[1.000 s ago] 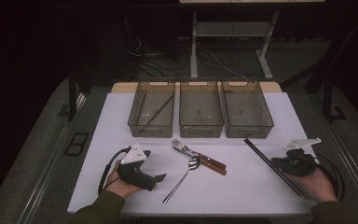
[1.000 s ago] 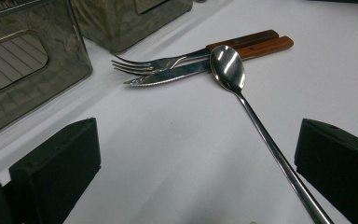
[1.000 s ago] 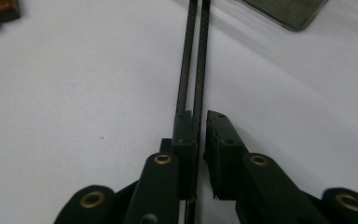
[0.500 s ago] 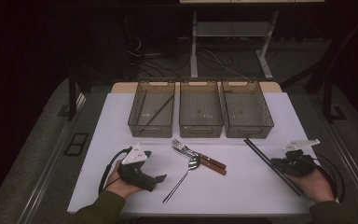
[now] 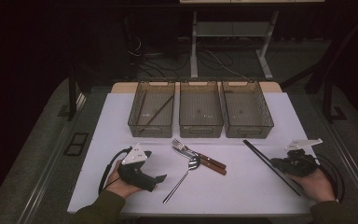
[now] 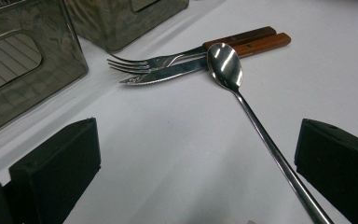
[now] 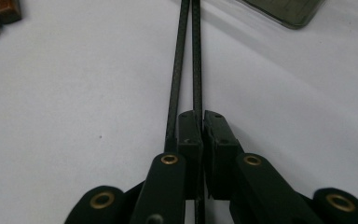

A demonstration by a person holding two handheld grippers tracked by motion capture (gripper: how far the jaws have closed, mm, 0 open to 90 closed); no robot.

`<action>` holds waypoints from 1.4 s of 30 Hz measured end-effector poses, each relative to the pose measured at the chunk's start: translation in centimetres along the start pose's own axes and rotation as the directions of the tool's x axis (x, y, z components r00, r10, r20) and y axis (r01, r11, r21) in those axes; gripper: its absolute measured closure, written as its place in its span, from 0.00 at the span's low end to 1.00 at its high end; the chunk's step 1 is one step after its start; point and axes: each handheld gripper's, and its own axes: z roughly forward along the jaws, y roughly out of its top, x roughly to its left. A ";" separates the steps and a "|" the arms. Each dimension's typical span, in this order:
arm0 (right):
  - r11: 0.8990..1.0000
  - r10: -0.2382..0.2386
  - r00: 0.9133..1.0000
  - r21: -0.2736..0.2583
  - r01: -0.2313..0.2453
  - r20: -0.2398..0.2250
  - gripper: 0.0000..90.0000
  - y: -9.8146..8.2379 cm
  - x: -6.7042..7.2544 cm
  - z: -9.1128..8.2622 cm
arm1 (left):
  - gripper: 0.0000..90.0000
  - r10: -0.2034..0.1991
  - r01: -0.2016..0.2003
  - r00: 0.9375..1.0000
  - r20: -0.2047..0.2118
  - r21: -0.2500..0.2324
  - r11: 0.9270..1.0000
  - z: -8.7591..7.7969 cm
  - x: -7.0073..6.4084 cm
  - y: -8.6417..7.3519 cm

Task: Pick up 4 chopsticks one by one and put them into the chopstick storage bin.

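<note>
The right gripper (image 7: 200, 116) has its jaws clenched on one of two black chopsticks (image 7: 196, 56); the second stick (image 7: 177, 70) runs alongside, just outside the left jaw, and whether it touches that jaw cannot be told. In the right gripper view both sticks are cut off by the top edge. In the high view the pair (image 5: 265, 161) lies slanted on the white table (image 5: 242, 196) at the right, its near end hidden under the right gripper (image 5: 279, 164), and reads there as one dark line.

The left gripper (image 6: 196, 154) stands released, its jaws wide apart above the table, with the spoon (image 6: 242, 98) handle passing between them untouched; the handle's end is cut off at the bottom edge.

Count on the table: one spoon, one fork (image 6: 144, 62), one knife (image 6: 177, 71), two wooden handles, three mesh bins (image 5: 200, 109) in a row. The left bin (image 5: 151, 112) holds dark sticks, their number not discernible. The contents of the other two bins are too small to identify.
</note>
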 end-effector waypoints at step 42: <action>0.987 -0.067 0.993 -0.150 0.052 -0.100 0.96 3.5 2.6 -3.4 | 0.00 -0.011 0.010 1.000 -0.005 -0.019 1.000 -0.3 -0.6 0.1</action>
